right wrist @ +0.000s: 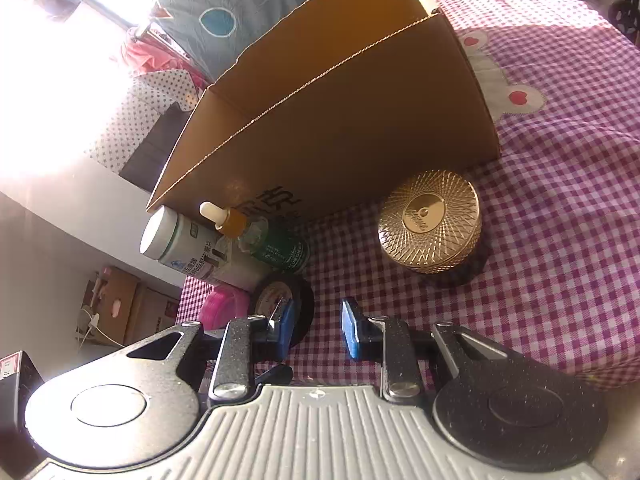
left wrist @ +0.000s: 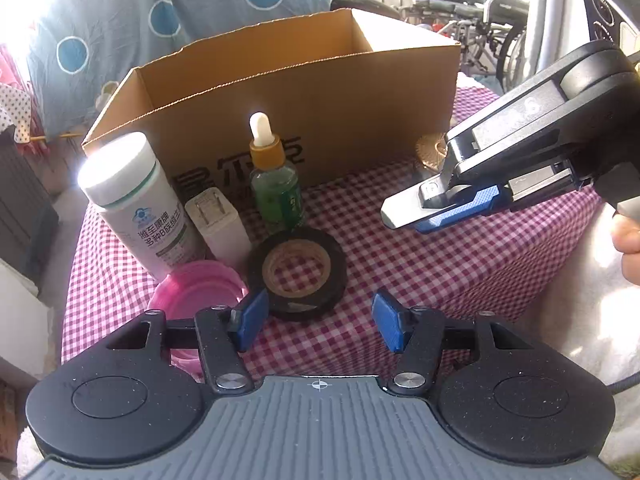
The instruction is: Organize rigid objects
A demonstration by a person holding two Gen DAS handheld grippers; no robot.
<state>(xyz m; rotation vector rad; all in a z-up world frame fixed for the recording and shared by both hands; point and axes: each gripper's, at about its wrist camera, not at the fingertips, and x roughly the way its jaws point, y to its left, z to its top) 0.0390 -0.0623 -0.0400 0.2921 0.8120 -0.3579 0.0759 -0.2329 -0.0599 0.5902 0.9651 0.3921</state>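
Note:
An open cardboard box (left wrist: 320,92) (right wrist: 340,128) stands on the checked cloth (left wrist: 440,280). In front of it are a white pill bottle (left wrist: 136,204) (right wrist: 176,240), a white charger plug (left wrist: 218,224), a green dropper bottle (left wrist: 276,184) (right wrist: 272,244), a black tape roll (left wrist: 298,272) (right wrist: 280,292) and a pink lid (left wrist: 196,292). A gold round jar (right wrist: 430,226) sits to the right of them. My left gripper (left wrist: 320,324) hangs open just short of the tape roll. My right gripper (right wrist: 318,328) (left wrist: 404,216) has a narrow gap with nothing in it, and half hides the jar in the left wrist view.
The cloth's left edge drops off beside the pill bottle and the pink lid. Blue bedding with circles (left wrist: 160,20) hangs behind the box. A wheelchair (left wrist: 480,20) stands at the back right. A person's hand (left wrist: 628,248) holds the right gripper's handle.

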